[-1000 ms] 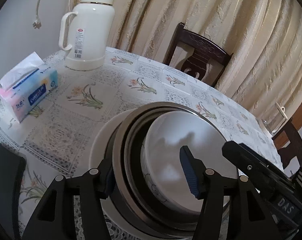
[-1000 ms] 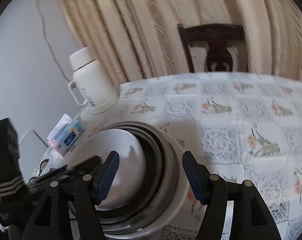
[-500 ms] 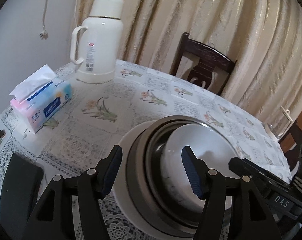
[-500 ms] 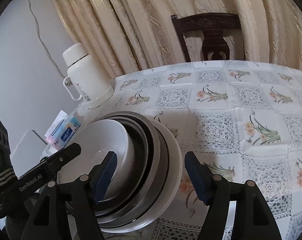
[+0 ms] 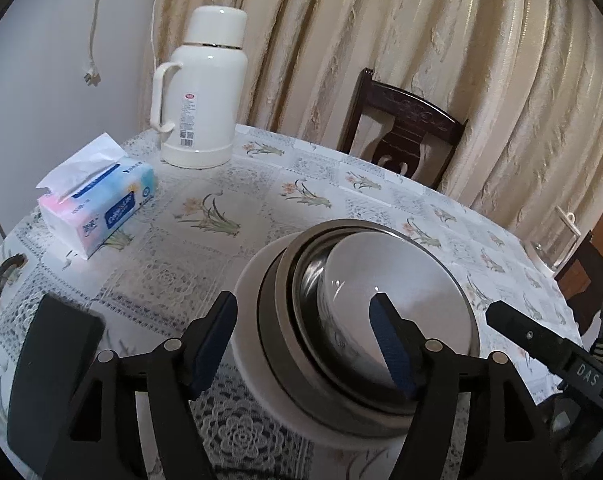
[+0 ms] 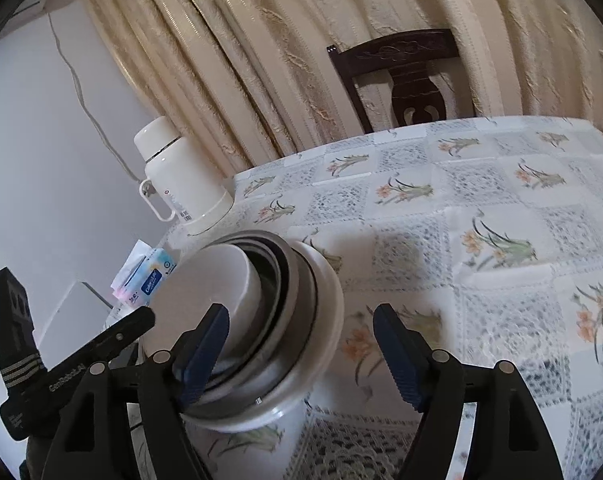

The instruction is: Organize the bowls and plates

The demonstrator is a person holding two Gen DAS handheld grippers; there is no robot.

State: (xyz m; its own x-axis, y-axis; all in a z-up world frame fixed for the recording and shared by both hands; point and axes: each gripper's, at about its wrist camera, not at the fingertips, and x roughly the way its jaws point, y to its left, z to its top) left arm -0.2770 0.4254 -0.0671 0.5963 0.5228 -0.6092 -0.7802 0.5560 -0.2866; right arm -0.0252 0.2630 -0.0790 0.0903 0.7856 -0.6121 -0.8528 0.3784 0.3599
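Backdrop, left wrist view: cream pleated curtains [image 5: 441,40], a pale wall with a hanging cord and plug [image 5: 91,76], a dark wooden chair [image 5: 405,136] behind the table.
Surface: round table under a floral lace-pattern tablecloth [image 5: 221,208].
Far side: white thermos jug [image 5: 201,92] standing upright, handle turned left.
Left of centre: tissue pack [image 5: 97,204] lying flat, one tissue sticking up.
Left edge: black flat object [image 5: 53,372] on the cloth; what it is cannot be told.
Right edge: clear glass item [image 5: 553,248], partly cut off.
Dish stack [image 5: 361,316]: near the front edge of the table, white plate at the bottom, dark and steel bowls nested on it, white bowl [image 5: 393,296] innermost.
Left gripper [image 5: 305,344]: spread wide, gripping nothing; one pad left of the plate rim, the other over the white bowl, contact not discernible.
Lower right: part of the right gripper, black with "DAS" lettering.

Backdrop, right wrist view: same curtains [image 6: 261,60], chair [image 6: 405,76] beyond the far table edge.
Thermos jug [image 6: 181,176]: upright near the wall side.
Tissue pack [image 6: 149,276]: behind the stack, partly hidden.
Dish stack [image 6: 269,332]: left of centre, white bowl [image 6: 213,292] on top.
Right gripper [image 6: 301,356]: spread wide, holding nothing; left pad at the steel rim, right pad over bare tablecloth [image 6: 481,240].
Lower left: body of the left gripper, black with grey stripes.
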